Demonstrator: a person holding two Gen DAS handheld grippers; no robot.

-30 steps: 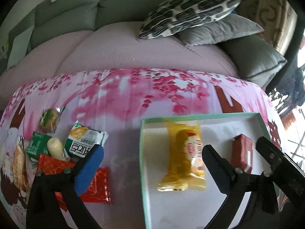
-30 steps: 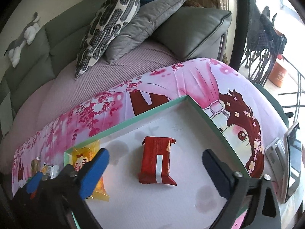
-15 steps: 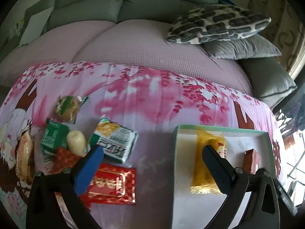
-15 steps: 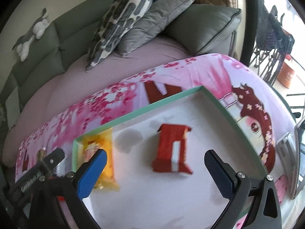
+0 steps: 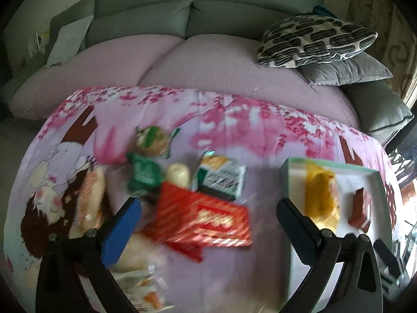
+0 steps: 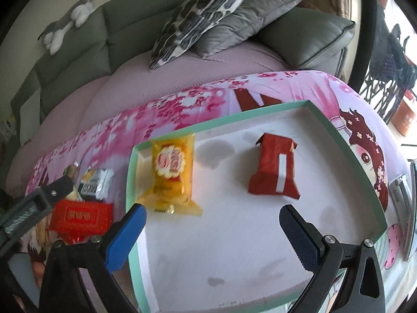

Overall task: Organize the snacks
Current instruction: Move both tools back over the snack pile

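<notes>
Left tongs (image 5: 208, 224) spread — snack pile (image 5: 182, 190) blurred, right tongs (image 6: 212, 230) spread over tray (image 6: 346, 154)

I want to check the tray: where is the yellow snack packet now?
The yellow snack packet lies inside the green-rimmed tray, near its left end, with the red packet to its right and apart from it.

Grey-green sofa (image 6: 86, 60) runs along the back, mauve quilted cover (image 5: 208, 65) over its seat. Black-and-white patterned pillow (image 6: 200, 13) lies on a grey cushion (image 6: 250, 18) at the sofa's right end. Plush toy (image 6: 67, 23) lies on top of the sofa back. Pink cherry-blossom cloth (image 5: 234, 125) covers the surface in front of the sofa. Daylight and a dark metal railing (image 6: 385, 88) right of the sofa.
</notes>
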